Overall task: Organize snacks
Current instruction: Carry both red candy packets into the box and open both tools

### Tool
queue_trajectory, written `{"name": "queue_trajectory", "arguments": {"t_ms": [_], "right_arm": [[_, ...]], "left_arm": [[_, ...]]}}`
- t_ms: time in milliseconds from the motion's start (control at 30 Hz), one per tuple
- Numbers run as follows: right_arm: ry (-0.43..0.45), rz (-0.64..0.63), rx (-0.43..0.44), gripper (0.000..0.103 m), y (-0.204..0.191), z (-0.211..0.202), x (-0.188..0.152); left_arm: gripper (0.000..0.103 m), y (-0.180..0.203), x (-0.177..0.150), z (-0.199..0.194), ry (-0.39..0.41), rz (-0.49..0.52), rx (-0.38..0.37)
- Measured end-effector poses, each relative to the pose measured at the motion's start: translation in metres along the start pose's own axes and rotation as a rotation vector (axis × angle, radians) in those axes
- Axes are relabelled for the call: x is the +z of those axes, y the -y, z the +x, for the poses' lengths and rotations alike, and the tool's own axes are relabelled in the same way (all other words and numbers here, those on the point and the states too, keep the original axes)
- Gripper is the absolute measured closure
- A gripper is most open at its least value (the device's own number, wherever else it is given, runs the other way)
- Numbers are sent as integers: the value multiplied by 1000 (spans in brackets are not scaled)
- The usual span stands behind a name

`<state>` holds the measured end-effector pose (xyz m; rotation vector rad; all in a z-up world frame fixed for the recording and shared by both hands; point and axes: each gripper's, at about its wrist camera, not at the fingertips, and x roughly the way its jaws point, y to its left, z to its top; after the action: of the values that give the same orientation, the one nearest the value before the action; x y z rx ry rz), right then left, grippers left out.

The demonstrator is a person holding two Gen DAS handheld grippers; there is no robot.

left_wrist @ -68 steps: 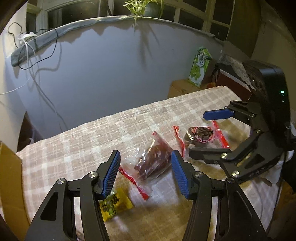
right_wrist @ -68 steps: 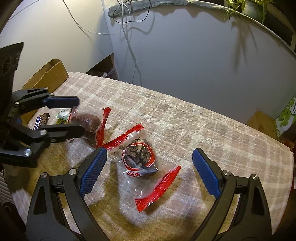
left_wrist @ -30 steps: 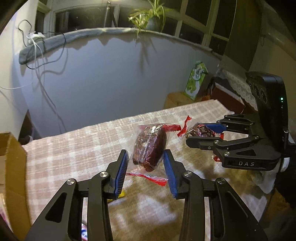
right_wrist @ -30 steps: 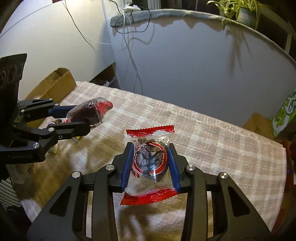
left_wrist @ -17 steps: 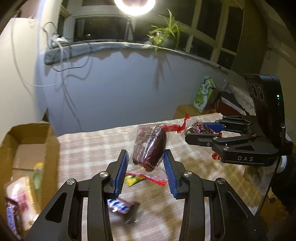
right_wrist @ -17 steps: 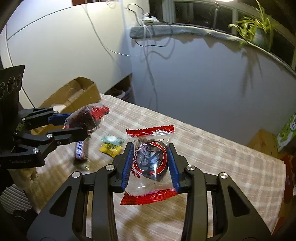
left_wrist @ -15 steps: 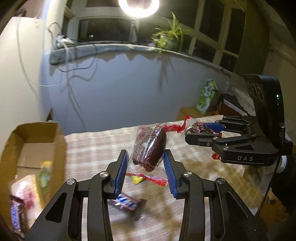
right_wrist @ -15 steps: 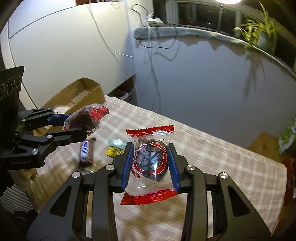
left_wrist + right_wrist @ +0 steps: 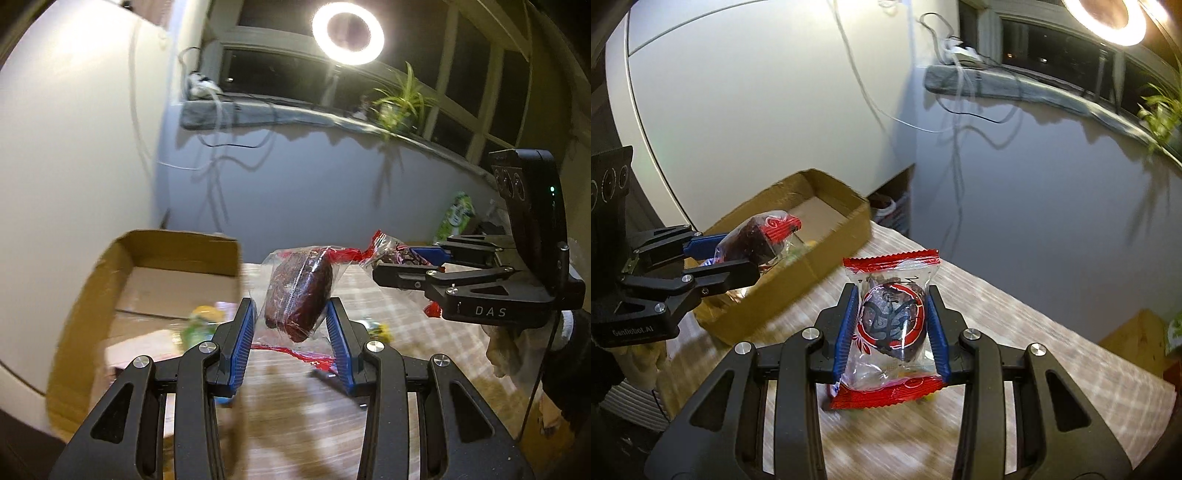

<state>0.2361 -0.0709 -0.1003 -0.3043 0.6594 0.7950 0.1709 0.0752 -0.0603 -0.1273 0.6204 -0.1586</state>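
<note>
The dark red snack packet (image 9: 299, 295) I carry in my left gripper (image 9: 291, 334) hangs in the air near the open cardboard box (image 9: 177, 251), above the checked table (image 9: 417, 325) rather than over the box floor yet, and the red-ended snack packet (image 9: 892, 325) in my right gripper (image 9: 892, 330) sits further out over the table, well apart from the box. To do this step well, I judge I should carry the left packet fully past the box wall before letting go, low enough that the light wrapper drops flat among the snacks already inside (image 9: 201, 319) and does not catch the rim, then bring the right one along the same way without knocking the left tool. My left fingers (image 9: 242, 343) are drawn in close, pinching the clear wrapper at both sides of the dark lump; the packet leans a little to the right between them. My right fingers (image 9: 847, 332) are likewise closed in on their packet, gripping it at the middle, upright, with the crimped red ends free above and below. The table view is blurred, so smaller items lying there I cannot make out surely.
</note>
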Motion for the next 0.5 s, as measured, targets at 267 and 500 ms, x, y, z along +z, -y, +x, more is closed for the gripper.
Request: {"name": "queue_trajectory", "arguments": {"t_ms": [267,500], "right_arm": [[-16,-46,62,65,-39,37,33],[-34,-58,116,65,-65,69,50]], "left_arm": [[65,-47,-6,-19,19,-75,76],[65,-72,-14,-29,20,-114,129]]}}
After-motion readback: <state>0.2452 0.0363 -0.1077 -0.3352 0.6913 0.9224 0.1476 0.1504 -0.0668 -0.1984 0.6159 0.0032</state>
